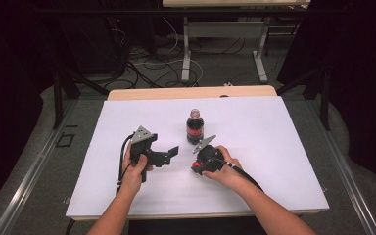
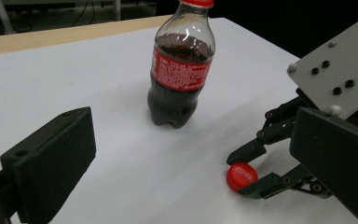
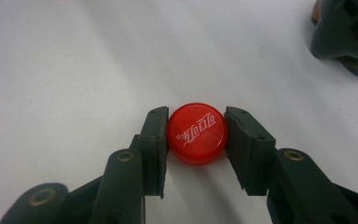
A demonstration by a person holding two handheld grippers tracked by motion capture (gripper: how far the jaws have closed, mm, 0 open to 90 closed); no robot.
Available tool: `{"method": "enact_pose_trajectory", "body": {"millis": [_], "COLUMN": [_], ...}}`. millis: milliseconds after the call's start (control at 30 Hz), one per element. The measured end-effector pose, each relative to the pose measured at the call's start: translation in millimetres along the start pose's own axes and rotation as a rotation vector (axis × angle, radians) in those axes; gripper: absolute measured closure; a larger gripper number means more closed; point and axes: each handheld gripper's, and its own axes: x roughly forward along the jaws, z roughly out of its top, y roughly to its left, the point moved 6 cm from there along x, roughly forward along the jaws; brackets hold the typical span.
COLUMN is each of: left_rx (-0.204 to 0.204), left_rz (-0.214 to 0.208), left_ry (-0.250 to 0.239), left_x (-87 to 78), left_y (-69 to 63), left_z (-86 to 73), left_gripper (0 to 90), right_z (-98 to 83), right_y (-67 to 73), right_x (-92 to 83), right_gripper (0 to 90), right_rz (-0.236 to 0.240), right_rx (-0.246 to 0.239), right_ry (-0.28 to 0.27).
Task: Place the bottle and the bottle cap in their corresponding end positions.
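Note:
A small cola bottle (image 1: pixel 195 127) with a red label stands upright on the white table top; the left gripper view shows the bottle (image 2: pixel 179 74) close ahead. A red screw cap (image 3: pixel 197 134) lies flat on the sheet in front of the bottle, logo up. My right gripper (image 3: pixel 196 126) points down at it, pads against both sides of the cap. From the left gripper view, that right gripper (image 2: pixel 240 176) holds the cap (image 2: pixel 241 176) at table level. My left gripper (image 1: pixel 169 155) hovers left of the bottle with its jaws wide open, nothing between them.
The white sheet (image 1: pixel 274 147) covers a wooden table whose far edge (image 1: pixel 191 93) shows behind the bottle. Beyond it are cables and the legs of another table (image 1: pixel 186 54) on the floor. Dark frame posts stand at both sides.

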Motion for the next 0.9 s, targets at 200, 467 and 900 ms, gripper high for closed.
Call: {"method": "enact_pose_trajectory", "body": {"millis": [200,467,900], "left_rx": [-0.025,-0.033,-0.051], "left_rz": [0.008,0.015,0.045], "left_ry": [0.008,0.022,0.034], "left_x": [-1.7,-3.8,-8.6], "left_y": [5.4,10.8,18.8], "left_z": [-5.0,-11.2,-18.7], "left_gripper": [0.7,0.7,0.7], "right_z": [1.3,7.2,-21.0], "right_y": [0.2,-3.4,-38.4], "right_x": [-5.5,-31.4,-106.3], "right_gripper": [44.0,22.8,0.0], "right_rz": [0.0,-0.031,-0.24], "right_rx": [0.026,0.052,0.184], "right_ry": [-0.022,-0.122,-0.354]}}
